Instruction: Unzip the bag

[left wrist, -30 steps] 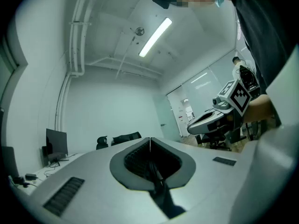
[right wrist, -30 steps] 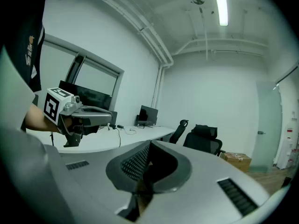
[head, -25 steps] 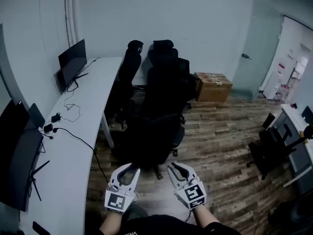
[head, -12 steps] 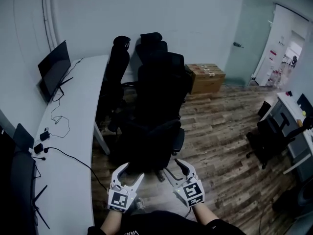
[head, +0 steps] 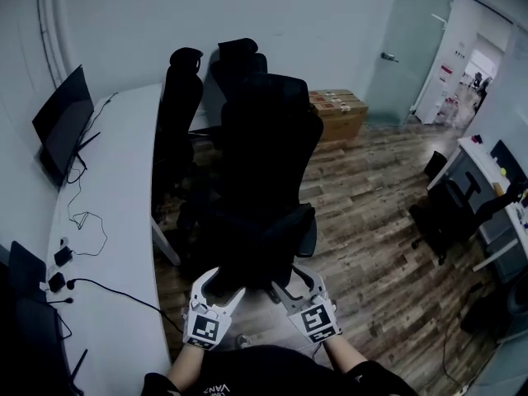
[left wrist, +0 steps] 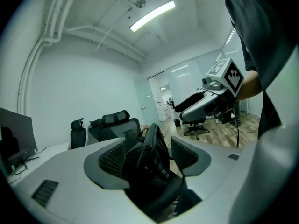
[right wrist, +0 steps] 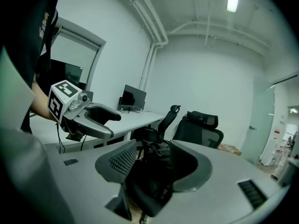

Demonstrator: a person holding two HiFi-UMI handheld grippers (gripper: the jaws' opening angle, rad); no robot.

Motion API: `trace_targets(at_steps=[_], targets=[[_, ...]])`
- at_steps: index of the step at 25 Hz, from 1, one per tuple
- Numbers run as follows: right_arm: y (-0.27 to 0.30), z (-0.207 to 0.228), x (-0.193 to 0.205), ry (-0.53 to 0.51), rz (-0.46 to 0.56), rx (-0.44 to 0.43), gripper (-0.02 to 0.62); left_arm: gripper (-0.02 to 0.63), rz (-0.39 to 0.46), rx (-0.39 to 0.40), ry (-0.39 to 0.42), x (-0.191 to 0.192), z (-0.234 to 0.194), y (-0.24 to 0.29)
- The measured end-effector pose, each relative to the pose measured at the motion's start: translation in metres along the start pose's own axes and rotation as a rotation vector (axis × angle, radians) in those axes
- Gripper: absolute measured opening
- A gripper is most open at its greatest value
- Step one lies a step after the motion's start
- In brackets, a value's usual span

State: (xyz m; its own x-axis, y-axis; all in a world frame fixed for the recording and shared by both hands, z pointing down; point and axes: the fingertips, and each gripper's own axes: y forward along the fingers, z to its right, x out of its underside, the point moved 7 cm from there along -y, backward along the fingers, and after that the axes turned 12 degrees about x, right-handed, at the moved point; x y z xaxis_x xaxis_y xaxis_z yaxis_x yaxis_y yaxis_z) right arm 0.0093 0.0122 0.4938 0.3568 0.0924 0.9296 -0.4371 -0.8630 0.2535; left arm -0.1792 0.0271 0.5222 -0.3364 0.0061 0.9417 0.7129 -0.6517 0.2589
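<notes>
My left claw (head: 224,285) and my right claw (head: 290,283) are both spread wide. Their jaws have just been opening, and nothing is pinched in either one. The bag (left wrist: 152,149) is black and stands on the seat of a black chair (head: 268,147) right in front of me, a little way past both claws. Here is what I think could go wrong. The bag and the chair are the same dark color, so I can't pick out the zipper pull, and I might grab a strap or a fold instead. The chair looks like the rolling kind, so a hard tug could make it spin or roll away. If one claw pulls and the other does not hold the bag, the whole bag could tip over or slide off the seat onto the floor (head: 371,213).
</notes>
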Motion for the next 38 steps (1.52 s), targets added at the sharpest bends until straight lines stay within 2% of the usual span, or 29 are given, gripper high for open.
trace_targets(at_steps=[8, 13, 22, 26, 31, 35, 38], targets=[[0.047, -0.012, 0.012, -0.033, -0.062, 0.056, 0.207, 0.31, -0.026, 0.097, 0.012, 0.041, -0.037, 0.029], [0.078, -0.012, 0.018, -0.085, -0.069, 0.029, 0.207, 0.31, -0.046, 0.126, 0.007, 0.058, -0.047, 0.055], [0.133, -0.013, 0.031, -0.337, -0.083, -0.046, 0.207, 0.31, -0.12, 0.154, 0.017, 0.088, -0.058, 0.089], [0.151, -0.016, 0.041, -0.411, -0.082, -0.07, 0.207, 0.31, -0.138, 0.166, 0.013, 0.102, -0.059, 0.098], [0.164, -0.017, 0.049, -0.41, -0.085, -0.067, 0.199, 0.31, -0.151, 0.182, 0.056, 0.116, -0.061, 0.107], [0.167, -0.014, 0.051, -0.399, -0.07, -0.042, 0.166, 0.311, -0.163, 0.217, 0.107, 0.125, -0.065, 0.119], [0.17, -0.015, 0.052, -0.427, -0.057, -0.028, 0.156, 0.313, -0.165, 0.237, 0.137, 0.13, -0.071, 0.128]])
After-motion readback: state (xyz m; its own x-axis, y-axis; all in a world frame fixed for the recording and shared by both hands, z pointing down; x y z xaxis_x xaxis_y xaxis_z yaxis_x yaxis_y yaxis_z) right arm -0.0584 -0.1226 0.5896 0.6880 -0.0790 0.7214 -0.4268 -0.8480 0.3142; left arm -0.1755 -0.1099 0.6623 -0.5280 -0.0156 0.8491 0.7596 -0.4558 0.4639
